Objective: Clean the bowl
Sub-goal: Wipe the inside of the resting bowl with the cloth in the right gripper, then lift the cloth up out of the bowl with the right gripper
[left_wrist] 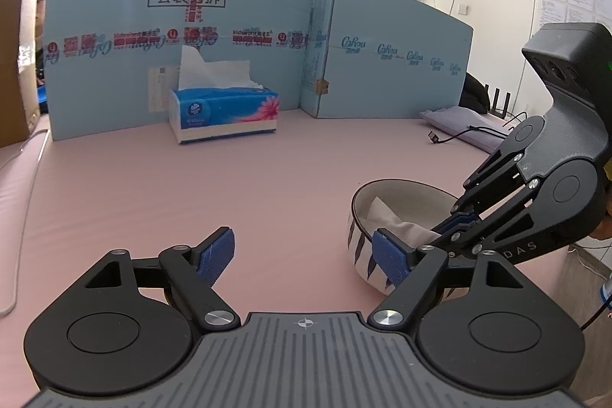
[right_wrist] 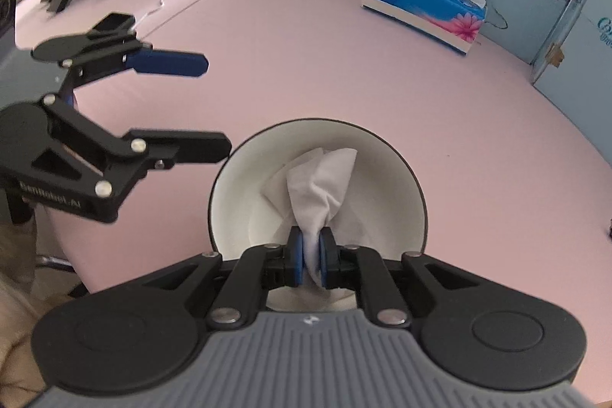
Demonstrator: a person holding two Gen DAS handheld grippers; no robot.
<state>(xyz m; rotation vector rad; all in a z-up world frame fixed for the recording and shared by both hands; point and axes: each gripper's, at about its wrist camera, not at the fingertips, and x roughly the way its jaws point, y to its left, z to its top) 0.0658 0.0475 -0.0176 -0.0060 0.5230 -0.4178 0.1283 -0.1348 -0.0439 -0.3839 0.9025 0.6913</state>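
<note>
While the right hand-held gripper (right_wrist: 310, 257) pinches a tissue (right_wrist: 321, 186) inside the bowl (right_wrist: 237, 194) at lower centre, the left hand-held gripper (left_wrist: 306, 255) gapes empty; unbraced, the bowl may skid.

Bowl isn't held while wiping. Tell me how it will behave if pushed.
The bowl looks glazed and stiff, so probably it slides on the smooth pink table. Its wide, low shape suggests it won't tip easily. Likely breakable if knocked off.

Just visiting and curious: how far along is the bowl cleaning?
Done: a tissue has been pulled and brought into the bowl. In hand: the right gripper is shut on the tissue inside the bowl, so wiping seems underway. The left gripper is open beside the bowl, not holding it. Left: finishing the wipe and taking the tissue out. The tissue hides part of the bowl's inside, so I can't tell how clean it is.
</note>
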